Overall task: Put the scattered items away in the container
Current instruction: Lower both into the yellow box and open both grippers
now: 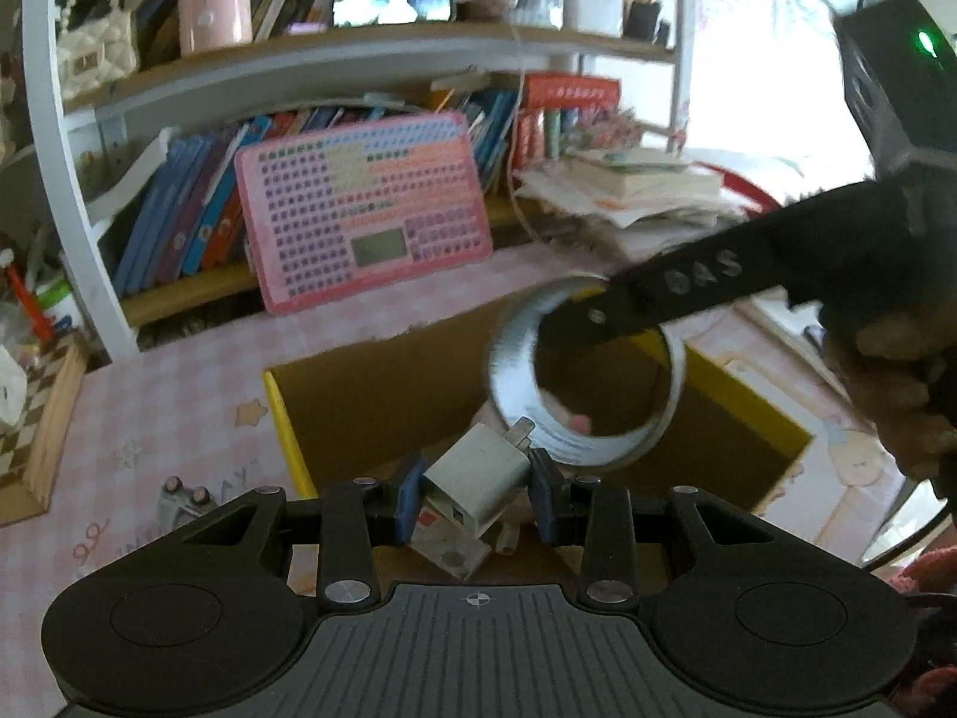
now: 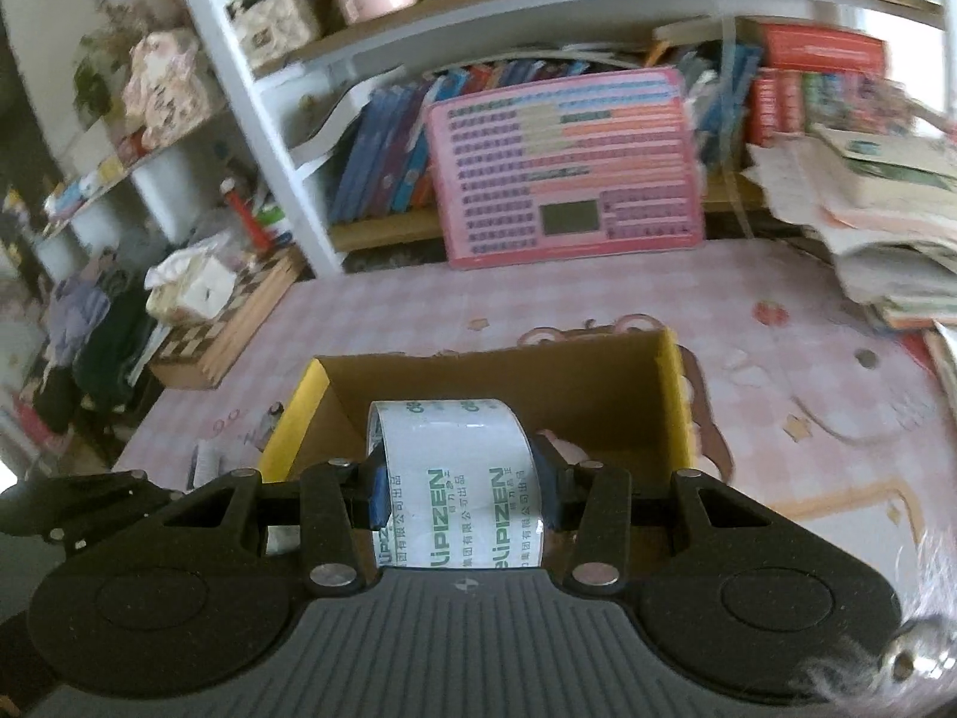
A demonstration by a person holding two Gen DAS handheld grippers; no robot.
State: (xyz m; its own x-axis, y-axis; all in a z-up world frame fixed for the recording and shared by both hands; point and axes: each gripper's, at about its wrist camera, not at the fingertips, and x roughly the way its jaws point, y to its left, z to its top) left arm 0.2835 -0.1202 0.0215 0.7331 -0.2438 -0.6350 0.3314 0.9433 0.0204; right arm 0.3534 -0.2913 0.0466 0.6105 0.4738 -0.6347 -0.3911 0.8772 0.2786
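Note:
My left gripper (image 1: 475, 493) is shut on a white USB charger plug (image 1: 478, 481) and holds it over the near edge of the open cardboard box (image 1: 383, 395) with yellow sides. My right gripper (image 2: 463, 493) is shut on a roll of clear packing tape (image 2: 460, 472) with green print, held above the same box (image 2: 478, 377). In the left wrist view the tape roll (image 1: 520, 371) hangs over the box in the right gripper's black finger (image 1: 688, 281). A few small items lie in the box under the charger.
The box stands on a pink checked tablecloth (image 2: 807, 419). A pink keyboard toy (image 1: 365, 221) leans on the bookshelf behind. A chessboard box (image 2: 239, 323) sits left, a paper stack (image 2: 885, 239) right. A small metal object (image 1: 185, 499) lies left of the box.

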